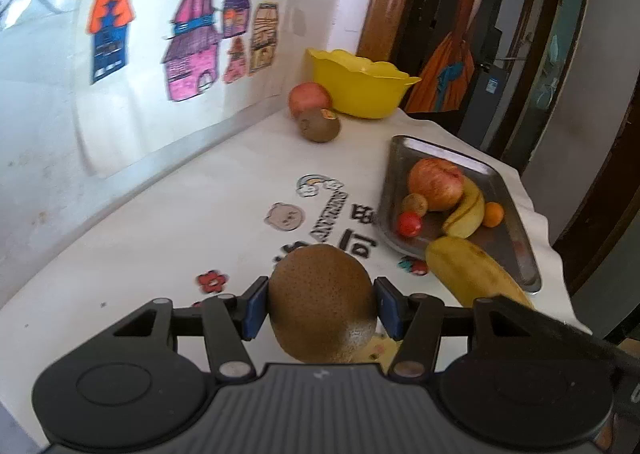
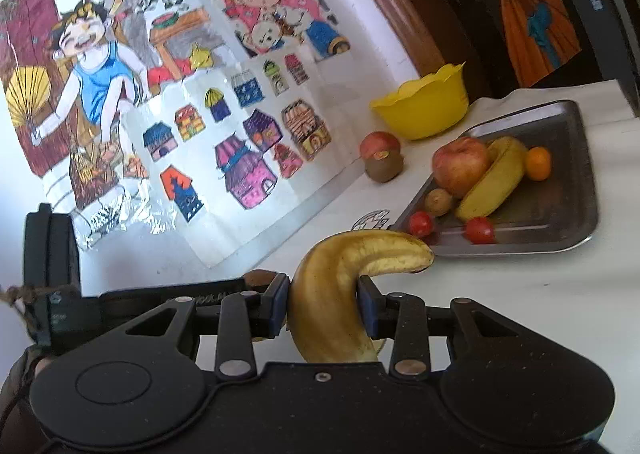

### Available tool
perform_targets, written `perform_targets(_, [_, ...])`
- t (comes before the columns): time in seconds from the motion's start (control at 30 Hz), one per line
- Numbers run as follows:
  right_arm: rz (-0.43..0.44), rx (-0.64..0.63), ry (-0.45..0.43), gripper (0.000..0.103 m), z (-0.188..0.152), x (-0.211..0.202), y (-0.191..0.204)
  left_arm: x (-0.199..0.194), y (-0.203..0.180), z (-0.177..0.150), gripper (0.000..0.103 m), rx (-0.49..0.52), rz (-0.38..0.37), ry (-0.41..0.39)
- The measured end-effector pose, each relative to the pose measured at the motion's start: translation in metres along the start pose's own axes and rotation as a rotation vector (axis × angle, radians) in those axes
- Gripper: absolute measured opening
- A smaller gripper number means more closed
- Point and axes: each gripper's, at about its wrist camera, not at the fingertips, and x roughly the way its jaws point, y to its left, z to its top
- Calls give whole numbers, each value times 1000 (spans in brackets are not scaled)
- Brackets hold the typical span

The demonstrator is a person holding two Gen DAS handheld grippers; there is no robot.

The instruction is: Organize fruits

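My left gripper (image 1: 320,308) is shut on a brown kiwi (image 1: 322,302) held above the white table. My right gripper (image 2: 323,308) is shut on a yellow banana (image 2: 344,278), which also shows in the left wrist view (image 1: 472,274) at the right. A steel tray (image 2: 560,210) holds an apple (image 2: 460,166), a banana (image 2: 494,182), an orange (image 2: 538,163), a small kiwi (image 2: 438,201) and two cherry tomatoes (image 2: 479,230). A yellow bowl (image 2: 424,108) stands at the back, with an apple (image 2: 379,144) and a kiwi (image 2: 384,168) beside it on the table.
A wall covered in coloured drawings (image 2: 160,94) runs along the table's far side. The tablecloth (image 1: 200,214) has printed cartoons. The table edge drops off past the tray (image 1: 516,222), with dark doorways (image 1: 560,54) beyond.
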Motion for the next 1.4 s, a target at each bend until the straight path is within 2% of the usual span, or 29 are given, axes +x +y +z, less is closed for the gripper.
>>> perform_targets(0.43, [10,37,-125,39,19,-50,-22,18,-53,24,60,70,-59,-18])
perform_targets(0.67, [-44,-8,-174,39,44,-57,-43,39,-78,44,60,94,-97,-37])
perform_targets(0.97, [-139,-46,-203,39,85,-33,-94,82,-109,51,60,153,-177,-37])
perform_targets(1.03, [-153,-68,-218,36,94,-25,-103,92,-115,49,60,170,-194,-33])
perform_targets(1.1, [-127,-83,-220,32,102,-15,-114,102,-119,46,60,188,-210,-30])
perform_targets(1.2, [-98,-93,-219,35,109,2,-122,115,-120,39,60,193,-208,-3])
perform_targets(1.3, [-82,-106,-199,37,107,14,-121,116,-120,34,60,209,-201,-28])
perform_targets(1.4, [-106,-104,-164,37,99,26,-122,117,-122,33,61,246,-182,-28])
